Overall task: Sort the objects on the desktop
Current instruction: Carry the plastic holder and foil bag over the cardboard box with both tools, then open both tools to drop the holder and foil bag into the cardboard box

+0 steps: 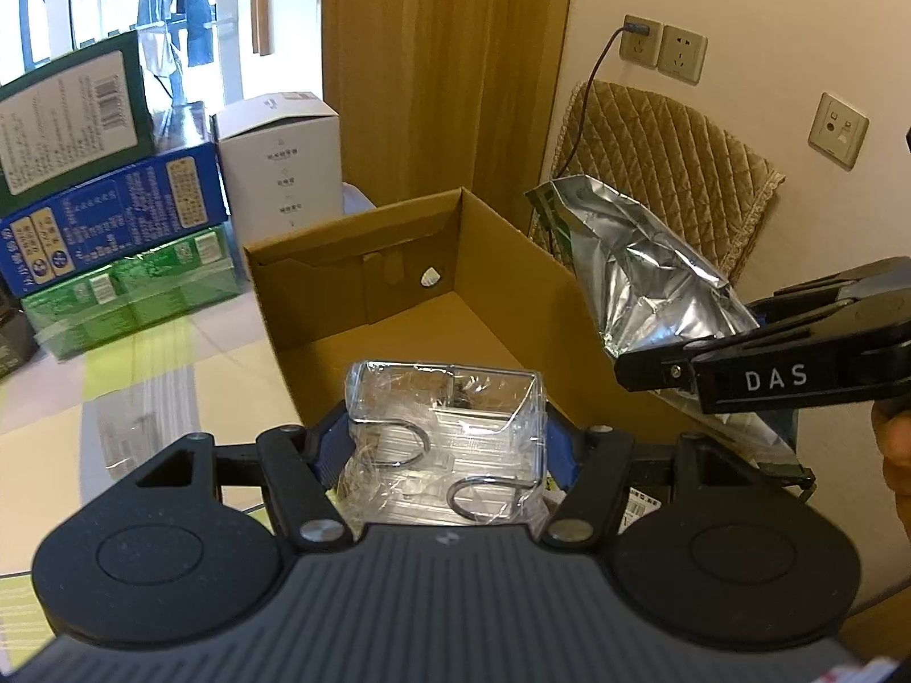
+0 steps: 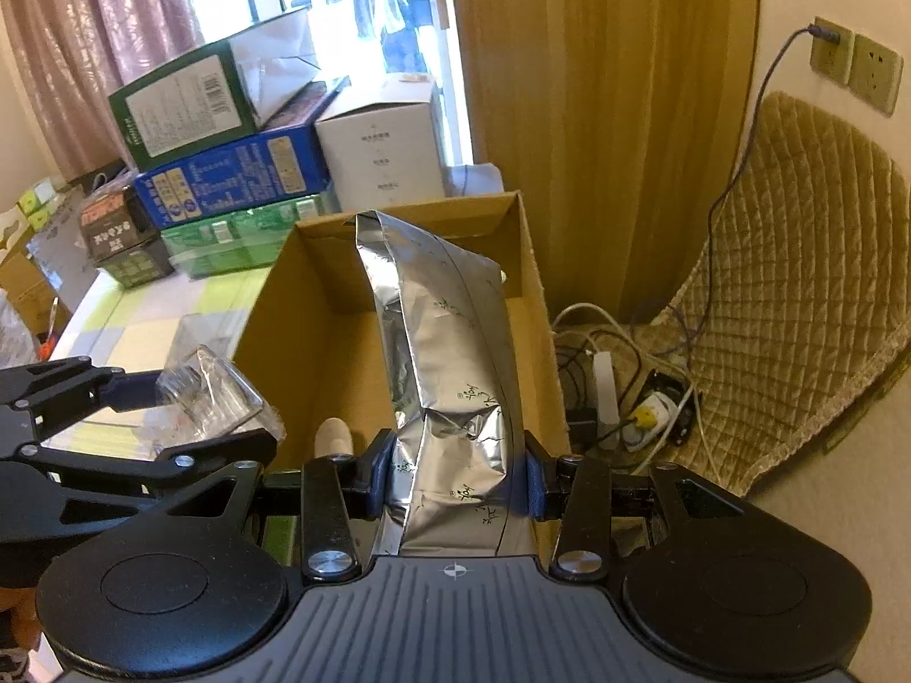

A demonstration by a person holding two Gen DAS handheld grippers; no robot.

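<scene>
Left wrist view, left tongs (image 1: pixel 444 444) clamping clear wrapped holder (image 1: pixel 444 415), right tongs (image 2: pixel 455 472) clamping foil bag (image 2: pixel 450 353)

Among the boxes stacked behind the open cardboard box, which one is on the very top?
The green box with the white barcode label is on top, lying tilted on the blue box. The white box stands beside the stack, not on it.

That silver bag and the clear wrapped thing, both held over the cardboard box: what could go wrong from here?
1. The silver foil bag is pinched only near its bottom by the right hand-held gripper; tall and floppy, it might tip over the cardboard box wall.
2. The clear wrapped holder in the left hand-held gripper looks slippery and could slide out.
3. The two grippers are close and might collide.
</scene>
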